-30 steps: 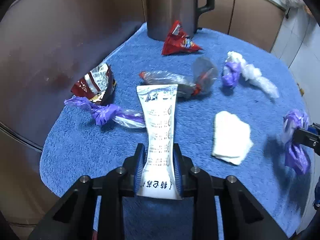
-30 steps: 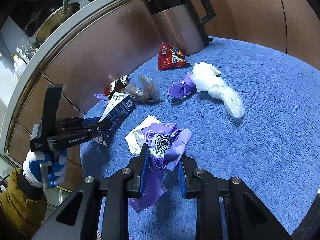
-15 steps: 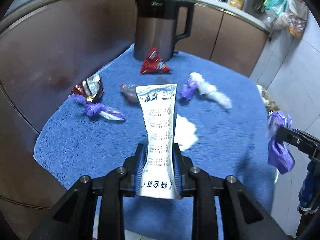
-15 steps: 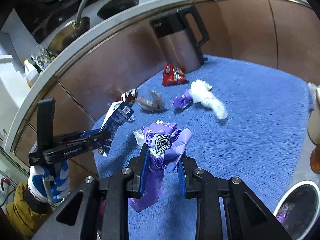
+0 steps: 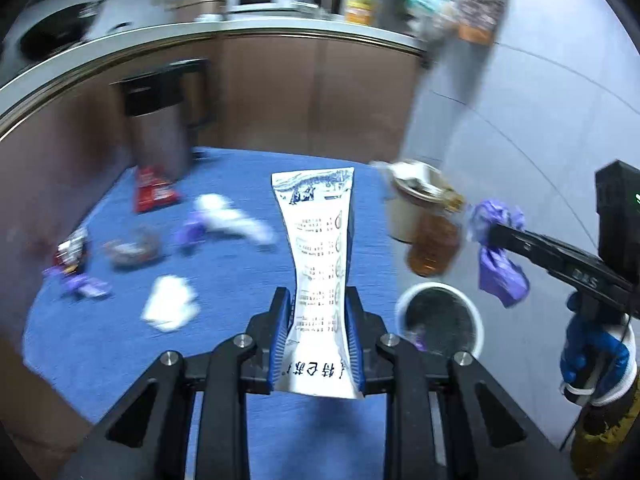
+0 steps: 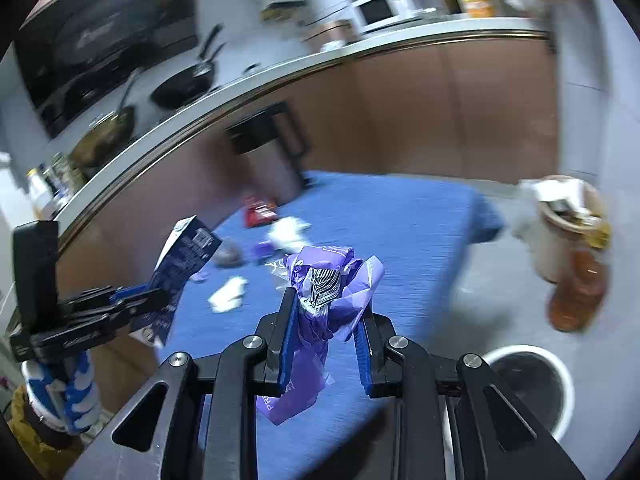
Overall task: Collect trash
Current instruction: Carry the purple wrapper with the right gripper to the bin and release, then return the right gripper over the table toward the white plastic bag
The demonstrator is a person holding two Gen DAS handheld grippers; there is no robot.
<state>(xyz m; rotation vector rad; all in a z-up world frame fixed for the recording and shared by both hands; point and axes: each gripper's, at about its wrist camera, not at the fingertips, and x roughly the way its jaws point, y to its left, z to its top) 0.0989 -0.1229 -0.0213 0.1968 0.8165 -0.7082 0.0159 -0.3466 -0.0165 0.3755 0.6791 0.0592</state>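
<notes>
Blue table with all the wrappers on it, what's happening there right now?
A person is clearing trash with a handheld gripper in each hand. The left gripper is shut on a flattened white carton; the right gripper is shut on a crumpled purple wrapper. Both are lifted off the blue cloth, near a white-rimmed bin on the floor. Several wrappers and tissues remain on the cloth.

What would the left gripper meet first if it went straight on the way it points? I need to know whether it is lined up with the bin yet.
Probably the blue cloth, beyond the white carton that the left gripper holds. The white bin sits off to the right of that line, though blur leaves depth unclear.
</notes>
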